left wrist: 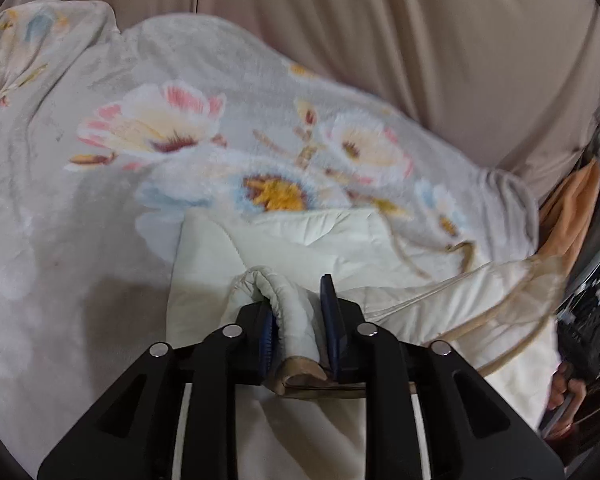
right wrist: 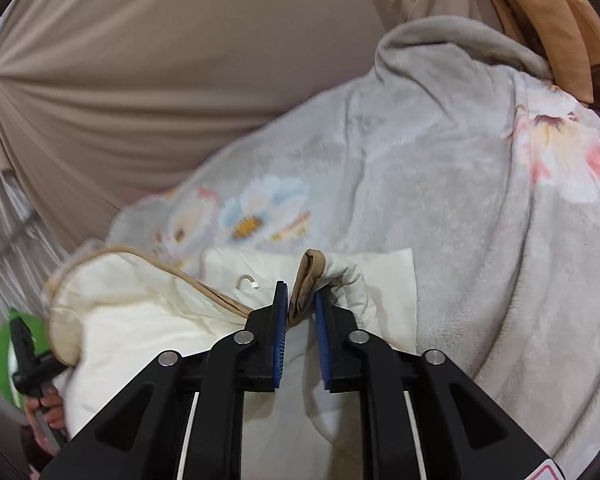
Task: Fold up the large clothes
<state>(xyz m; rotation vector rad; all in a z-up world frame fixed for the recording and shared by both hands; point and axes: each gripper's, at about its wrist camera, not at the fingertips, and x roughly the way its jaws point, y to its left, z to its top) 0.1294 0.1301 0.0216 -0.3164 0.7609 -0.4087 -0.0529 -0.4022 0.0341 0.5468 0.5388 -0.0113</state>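
While the cream padded garment (left wrist: 332, 240) lies spread over a grey floral fleece blanket (left wrist: 100, 184), both grippers stand at its near edge with cloth in their jaws. Left gripper (left wrist: 298, 320): blue pads parted; a rolled cream fold with a tan-bound hem sits between them, against the pad at 9 o'clock and apart from the pad at 3 o'clock, so the grasp is loosened rather than clenched. From this gripper the garment's flat folded panel lies at 12 o'clock, and its tan-trimmed edge runs off toward 3 o'clock. Right gripper (right wrist: 302, 300): pads slightly parted around a tan-bound hem (right wrist: 310, 272) with cream cloth bunched beside it; whether the pads press on it cannot be told. From this gripper the garment (right wrist: 140, 320) bulks toward 9 o'clock, with a flat cream panel at 12 o'clock bearing a small white loop (right wrist: 247, 281). Blanket (right wrist: 480, 220): rises toward 1 o'clock. Beige draped cloth (right wrist: 160, 80): fills the background, 10 to 12 o'clock. A hand (right wrist: 46, 408) grips a black handle at 8 o'clock.
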